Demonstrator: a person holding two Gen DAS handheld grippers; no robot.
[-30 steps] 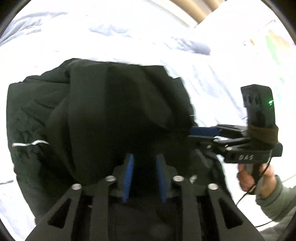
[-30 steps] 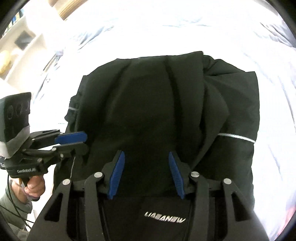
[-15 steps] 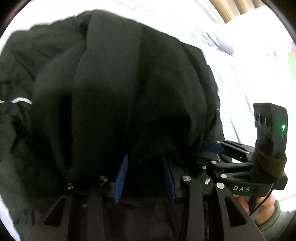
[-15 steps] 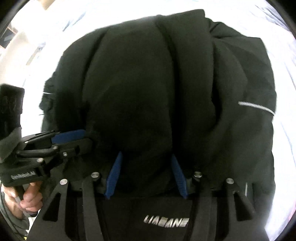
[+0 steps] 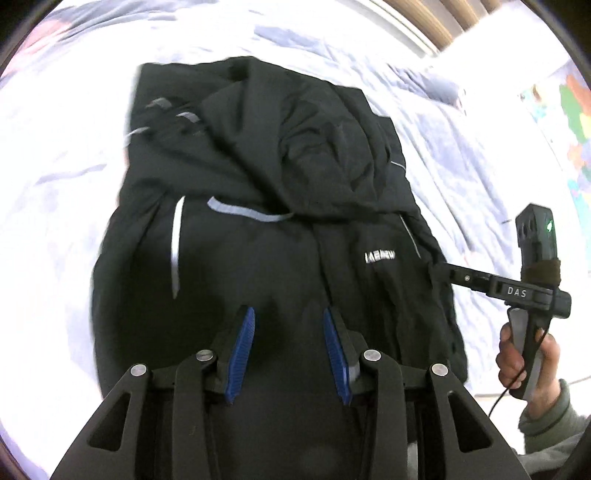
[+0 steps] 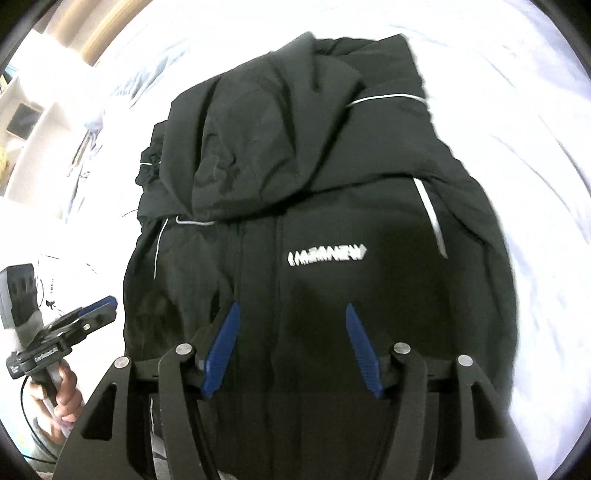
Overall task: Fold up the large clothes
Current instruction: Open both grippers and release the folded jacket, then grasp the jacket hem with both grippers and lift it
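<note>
1. Black jacket [image 5: 266, 229] lies on a bed covered with a pale, wrinkled sheet [image 5: 62, 177]. Its near half is spread flat; a folded-over layer of dark fabric is bunched across its far half.
2. White chest logo [image 6: 327, 255] faces up on the flat part. Thin reflective strips [image 6: 430, 218] run down near each shoulder, and a pale loop [image 5: 243, 213] sits at the edge of the folded layer.
3. Left claw [image 5: 288, 349]: blue pads stand narrowly apart above the jacket's near part, nothing pinched between them. Fabric fills the gap behind the pads, but no cloth is drawn up into them.
4. Right claw [image 6: 291, 350]: jaws are opening, blue pads set wider than the left pair, above the jacket just below the logo. No fabric gripped.
5. From the left wrist view, the right claw [image 5: 437, 271] reaches in from the right, its tip at the jacket's right edge, gripped by a hand [image 5: 524, 354] with a grey-green cuff.
6. From the right wrist view, the left claw [image 6: 101, 308] sits just off the jacket's left edge, held by a hand [image 6: 61, 391].
7. A wooden rail [image 5: 424, 22] and a colourful wall chart [image 5: 576, 122] lie beyond the bed; pale shelving [image 6: 22, 122] shows at the other side.
</note>
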